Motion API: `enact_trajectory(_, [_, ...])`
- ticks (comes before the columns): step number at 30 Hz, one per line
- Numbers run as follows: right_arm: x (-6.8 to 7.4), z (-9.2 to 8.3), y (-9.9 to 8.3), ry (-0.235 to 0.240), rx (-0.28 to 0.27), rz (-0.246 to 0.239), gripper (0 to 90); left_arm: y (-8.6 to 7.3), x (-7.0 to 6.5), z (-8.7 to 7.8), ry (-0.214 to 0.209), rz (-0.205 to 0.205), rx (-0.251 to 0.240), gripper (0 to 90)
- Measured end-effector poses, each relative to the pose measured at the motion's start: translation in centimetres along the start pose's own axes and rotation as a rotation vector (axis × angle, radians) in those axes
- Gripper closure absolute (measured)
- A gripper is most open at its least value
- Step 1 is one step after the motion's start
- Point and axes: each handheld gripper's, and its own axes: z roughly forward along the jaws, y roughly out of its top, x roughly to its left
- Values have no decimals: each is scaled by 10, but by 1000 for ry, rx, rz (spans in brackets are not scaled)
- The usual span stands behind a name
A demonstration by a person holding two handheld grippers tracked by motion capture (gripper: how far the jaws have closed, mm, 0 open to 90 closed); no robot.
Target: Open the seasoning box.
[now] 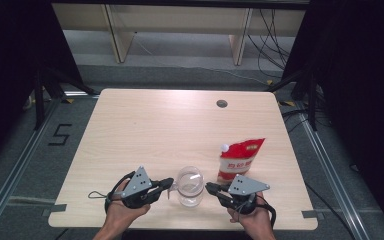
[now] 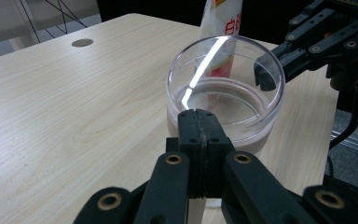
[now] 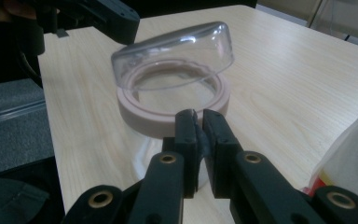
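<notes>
While both hands rest at the near edge of the table, the left tongs and the right tongs point inward at a clear round container standing between them. In the left gripper view, the left tongs are clenched, jaws pressed flat together at the container's near rim; whether the rim is pinched between them cannot be told. In the right gripper view, the right tongs are drawn nearly together just before the pale ring base, with something dark lodged between the jaws that cannot be identified. The transparent dome lid sits tilted on that base, raised at one side. A red-and-white stand-up pouch with a white cap stands upright on the table just beyond the right tongs. A round grommet lies near the far edge.
</notes>
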Motion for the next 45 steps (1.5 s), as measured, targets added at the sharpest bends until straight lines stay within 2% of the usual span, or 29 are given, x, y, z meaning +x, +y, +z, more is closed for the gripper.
enact_trajectory(3, [1, 1, 2, -10, -10, 1, 853, 0, 0, 0, 1, -2, -1, 892])
enact_trajectory(9, [2, 4, 4, 4, -23, -10, 855, 0, 0, 0, -2, -3, -4, 891])
enact_trajectory(10, [2, 3, 4, 22, -21, -3, 855, 0, 1, 0, -3, -5, -6, 891])
enact_trajectory(12, [4, 3, 5, 18, -29, 23, 857, -1, 0, 0, -12, -27, -11, 878])
enact_trajectory(13, [3, 3, 5, 9, -22, 3, 857, -1, 1, -1, -10, -22, -6, 858])
enact_trajectory(15, [3, 3, 6, 18, -19, 1, 857, -2, 2, -2, -11, -32, -12, 808])
enact_trajectory(16, [3, 3, 5, 12, -23, 1, 857, -2, 4, -2, -38, -31, -25, 766])
enact_trajectory(17, [3, 3, 6, 15, -23, 2, 856, -2, 3, -4, -38, -63, -13, 686])
enact_trajectory(19, [4, 3, 6, 22, -25, 4, 853, -4, 3, -8, -51, -63, -14, 612])
enact_trajectory(20, [6, 4, 6, 11, -35, 14, 853, -5, 2, -9, -57, -79, -17, 575])
enact_trajectory(21, [4, 3, 7, 20, -21, -3, 853, -6, 4, -11, -52, -55, -2, 532])
enact_trajectory(23, [5, 4, 7, 8, -37, -12, 851, -9, 4, -12, -79, -47, 17, 445])
enact_trajectory(24, [6, 4, 7, 9, -35, 3, 849, -12, 4, -13, -58, -44, 43, 401])
enact_trajectory(25, [5, 3, 8, 14, -30, -6, 848, -15, 3, -14, -39, -65, 59, 379])
enact_trajectory(26, [6, 3, 8, 15, -27, 0, 848, -18, 6, -14, -44, -41, 64, 384])
enact_trajectory(27, [6, 4, 9, 16, -30, -9, 848, -20, 8, -14, -47, -42, 68, 388])
enact_trajectory(28, [6, 4, 9, 16, -32, -11, 848, -23, 8, -14, -34, -76, 76, 388])
enact_trajectory(29, [7, 6, 9, 15, -44, -11, 848, -25, 9, -15, -26, -77, 89, 388])
enact_trajectory(30, [7, 4, 10, 17, -30, -21, 848, -27, 10, -14, -33, -83, 85, 387])
enact_trajectory(33, [9, 6, 11, 10, -38, -1, 847, -29, 11, -13, -34, -80, 103, 377])
enact_trajectory(34, [9, 7, 12, 13, -49, -17, 847, -30, 10, -13, -30, -81, 104, 373])
enact_trajectory(35, [9, 6, 13, 23, -36, -21, 846, -30, 9, -13, -27, -85, 110, 371])
enact_trajectory(37, [9, 7, 13, 20, -39, -22, 846, -31, 12, -13, -31, -50, 122, 363])
enact_trajectory(38, [9, 7, 14, 19, -40, -33, 846, -32, 9, -13, -19, -88, 126, 355])
enact_trajectory(40, [11, 8, 15, 26, -44, -22, 846, -35, 10, -12, -22, -97, 127, 334])
enact_trajectory(41, [12, 9, 15, 15, -53, -22, 846, -36, 12, -13, -20, -82, 139, 321])
enact_trajectory(42, [12, 9, 16, 30, -52, -27, 846, -37, 11, -14, -11, -97, 142, 309])
enact_trajectory(45, [14, 9, 19, 24, -52, -31, 845, -40, 13, -16, -2, -108, 142, 284])
